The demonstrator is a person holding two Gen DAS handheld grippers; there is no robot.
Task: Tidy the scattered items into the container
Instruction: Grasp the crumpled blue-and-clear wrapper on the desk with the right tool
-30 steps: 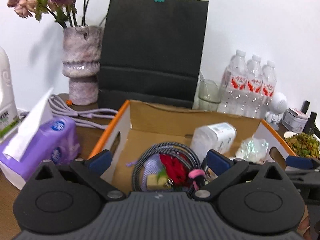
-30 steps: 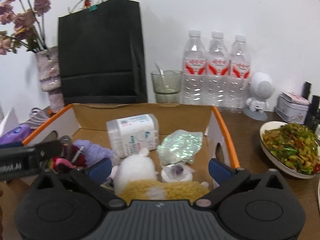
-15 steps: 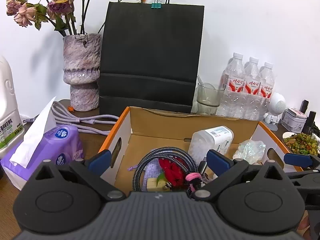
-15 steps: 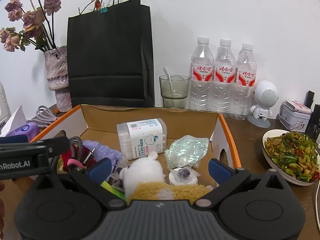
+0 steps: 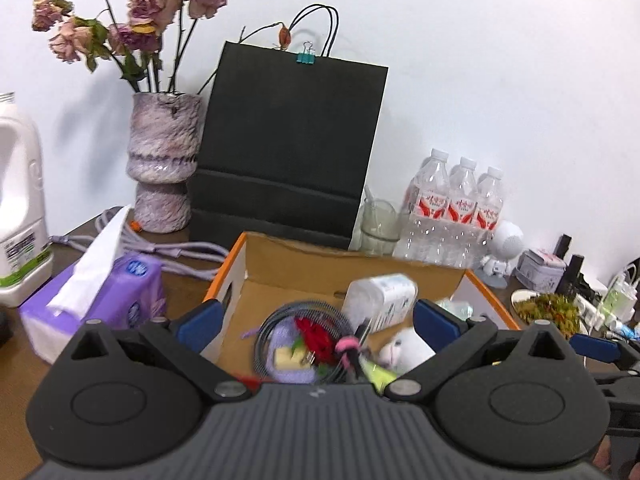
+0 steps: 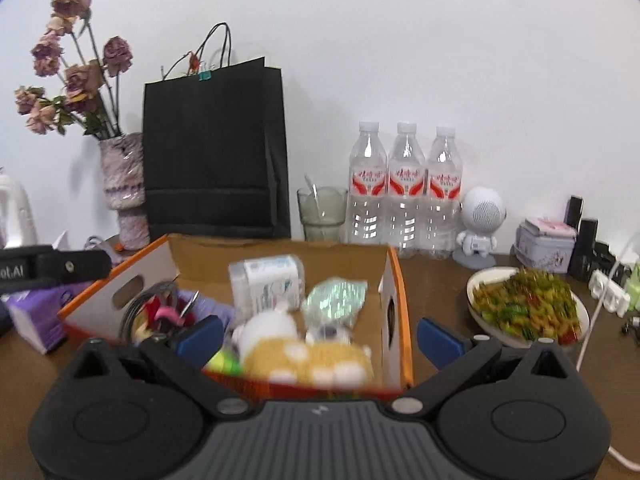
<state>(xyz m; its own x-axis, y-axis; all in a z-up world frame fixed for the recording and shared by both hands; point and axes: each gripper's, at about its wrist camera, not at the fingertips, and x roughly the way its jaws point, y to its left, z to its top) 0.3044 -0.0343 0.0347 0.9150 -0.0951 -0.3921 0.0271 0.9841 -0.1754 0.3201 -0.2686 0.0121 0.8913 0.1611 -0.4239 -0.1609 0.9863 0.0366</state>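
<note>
Left gripper (image 5: 316, 320) jaws spread apart, empty, above the near edge of the cardboard box (image 5: 352, 258). Right gripper (image 6: 320, 334) likewise apart, empty. Box: orange rim, white sides with handle cutouts, standing on the brown table (image 6: 436, 280). Inside: coiled cable (image 5: 276, 320), red flower (image 5: 316, 338), white cotton-swab pack (image 6: 268, 280), plush toy (image 6: 292, 350), shiny packet (image 6: 334, 300).

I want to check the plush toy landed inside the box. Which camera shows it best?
The right wrist view: the plush toy lies near the front of the cardboard box, though blurred. The left wrist view shows only its white head.
</note>
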